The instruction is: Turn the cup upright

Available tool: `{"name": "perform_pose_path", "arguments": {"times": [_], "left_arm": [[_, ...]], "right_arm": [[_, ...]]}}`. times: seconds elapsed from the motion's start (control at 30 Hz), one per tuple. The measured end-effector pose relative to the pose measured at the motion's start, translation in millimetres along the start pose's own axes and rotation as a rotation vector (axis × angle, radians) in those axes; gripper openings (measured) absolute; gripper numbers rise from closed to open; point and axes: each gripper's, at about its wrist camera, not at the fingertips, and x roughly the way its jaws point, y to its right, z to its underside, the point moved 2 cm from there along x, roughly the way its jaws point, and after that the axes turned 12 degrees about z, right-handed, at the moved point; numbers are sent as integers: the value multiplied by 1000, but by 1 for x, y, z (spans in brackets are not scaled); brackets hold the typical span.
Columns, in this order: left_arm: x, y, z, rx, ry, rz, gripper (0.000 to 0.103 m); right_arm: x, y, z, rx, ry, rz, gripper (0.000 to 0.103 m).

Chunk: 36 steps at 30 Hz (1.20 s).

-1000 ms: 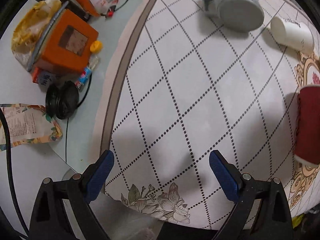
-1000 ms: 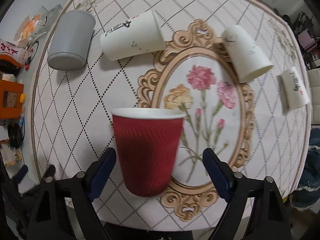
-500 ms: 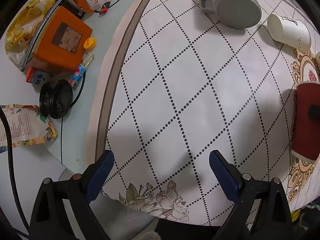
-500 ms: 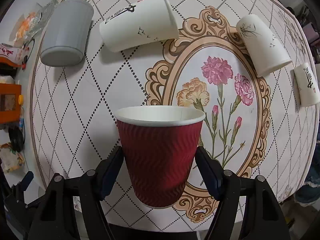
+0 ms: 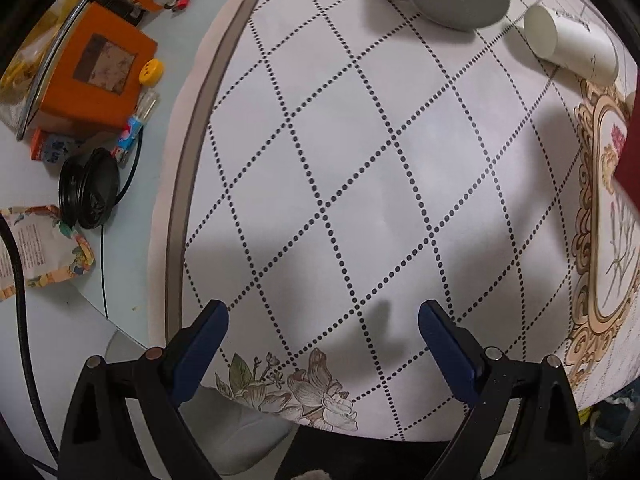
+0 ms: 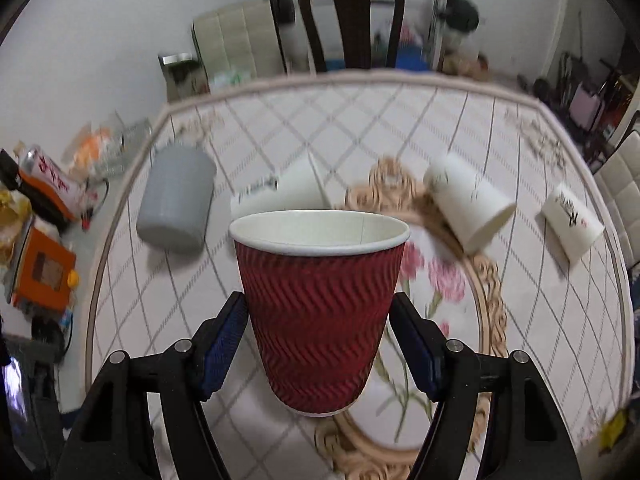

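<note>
Clamped between both blue pads of the right tool (image 6: 318,332): the red ripple-wall paper cup (image 6: 319,304), gripped at mid-body, mouth up, base seemingly lifted clear of the floral tabletop (image 6: 560,312). Best handled with steady, light pressure, since a thin paper wall buckles easily. Worth levelling the rim fully before lowering, then setting the base flat on a bare patch of the oval flower motif, well apart from the fallen white paper cups (image 6: 468,208) and the grey mug (image 6: 176,204) lying on its side. Release only once the base sits flat. Right tool pointing forward and nearly level across the tabletop, room wall in view beyond. Left tool (image 5: 322,338) spread wide and empty, hovering above the dotted diamond pattern near the tabletop edge, angled downward.
</note>
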Motion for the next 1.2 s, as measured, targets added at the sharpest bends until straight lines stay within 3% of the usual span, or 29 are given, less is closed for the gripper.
{"name": "perform_pose_path", "arguments": {"times": [0.17, 0.4, 0.6, 0.7, 0.8, 1.03, 1.2], "left_arm": [[7, 10, -3, 40, 13, -30, 97], [8, 20, 2, 79, 34, -34, 97], [-9, 31, 20, 95, 81, -20, 97], [-21, 36, 26, 116, 112, -16, 97], [-37, 40, 34, 132, 150, -17, 97], [-86, 49, 47, 151, 222, 16, 97], [-123, 53, 75, 161, 299, 35, 97]], "right_arm": [[12, -5, 7, 37, 164, 52, 74], [18, -3, 31, 16, 248, 74, 75], [11, 4, 51, 3, 176, 63, 77], [4, 9, 61, 3, 140, 78, 89], [-9, 16, 68, 1, 131, 95, 92], [-55, 38, 74, 3, 97, 140, 101], [-110, 63, 73, 6, 105, 189, 103]]}}
